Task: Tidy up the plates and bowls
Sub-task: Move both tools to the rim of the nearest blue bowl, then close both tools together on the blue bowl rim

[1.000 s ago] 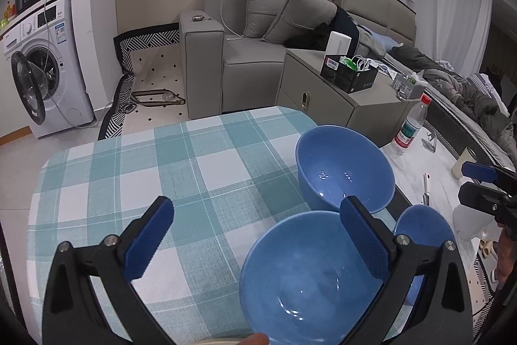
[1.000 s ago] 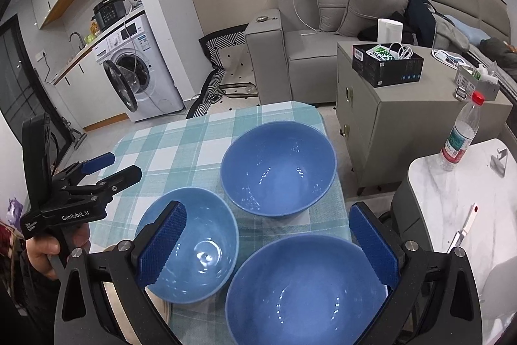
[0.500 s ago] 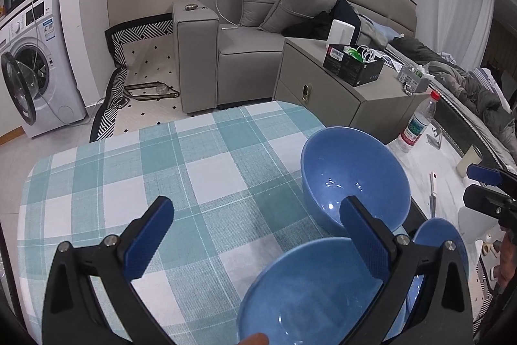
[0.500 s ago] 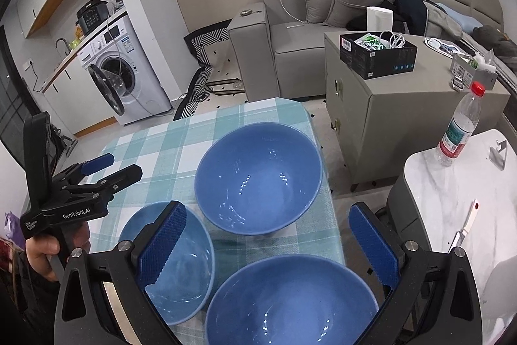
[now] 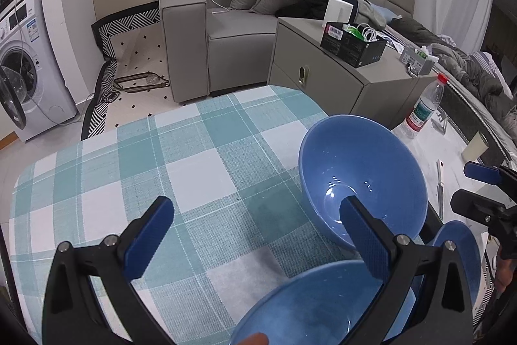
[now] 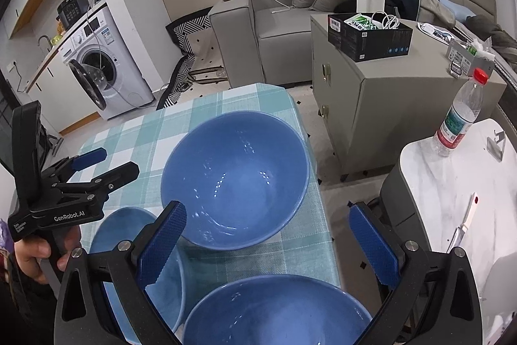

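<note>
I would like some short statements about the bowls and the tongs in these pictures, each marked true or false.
1. Three blue bowls stand on the checked tablecloth: the far bowl, the near bowl and the small bowl. True.
2. The right tongs are shut on the far bowl. False: they are open and hold nothing.
3. The left tongs are open. True.
4. The bowls are stacked in one another. False: each stands apart.
5. The water bottle lies on its side. False: it stands upright.
</note>
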A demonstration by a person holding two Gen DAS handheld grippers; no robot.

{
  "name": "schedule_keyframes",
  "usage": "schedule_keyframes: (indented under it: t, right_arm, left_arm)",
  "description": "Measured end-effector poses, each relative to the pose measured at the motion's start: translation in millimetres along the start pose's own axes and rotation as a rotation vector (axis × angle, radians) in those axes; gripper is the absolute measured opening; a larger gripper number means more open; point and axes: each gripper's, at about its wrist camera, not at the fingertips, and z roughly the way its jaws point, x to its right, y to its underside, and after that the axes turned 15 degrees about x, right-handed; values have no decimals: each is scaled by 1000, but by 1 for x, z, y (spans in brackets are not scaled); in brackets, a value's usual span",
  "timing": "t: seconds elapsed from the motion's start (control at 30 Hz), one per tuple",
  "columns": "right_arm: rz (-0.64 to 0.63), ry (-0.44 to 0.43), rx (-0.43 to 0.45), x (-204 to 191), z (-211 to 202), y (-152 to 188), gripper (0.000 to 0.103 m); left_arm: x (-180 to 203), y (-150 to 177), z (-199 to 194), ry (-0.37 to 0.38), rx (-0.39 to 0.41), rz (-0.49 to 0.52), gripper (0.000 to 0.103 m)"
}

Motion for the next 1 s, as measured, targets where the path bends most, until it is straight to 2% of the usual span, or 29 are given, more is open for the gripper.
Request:
schedule_keyframes:
  t: [0.23, 0.47, 0.53, 0.63, 0.77, 0.87, 0.93, 1.0]
  right_arm:
    - [12, 19, 12, 5, 14, 1, 102]
    - [27, 36, -18, 15, 31, 4, 101]
    - [41, 31, -34, 19, 36, 6, 98]
    - [59, 44, -50, 25, 44, 8, 91]
    - [70, 40, -86, 28, 55, 12, 75]
    - [77, 31, -115, 30, 62, 16, 68]
    - [84, 21, -128, 31, 65, 19, 66]
    - [86, 18, -133, 32, 67, 20, 65]
  left_arm:
    - [7, 1, 16, 23, -33, -7, 103]
    - [14, 1, 29, 68, -62, -9, 101]
    - [14, 2, 33, 76, -72, -10, 97]
    - [16, 3, 38, 102, -83, -11, 88]
    - [19, 5, 43, 108, -98, -2, 78]
    - [23, 7, 45, 113, -121, 17, 64]
    - [26, 8, 47, 111, -135, 29, 61]
    - [27, 9, 49, 117, -144, 27, 49]
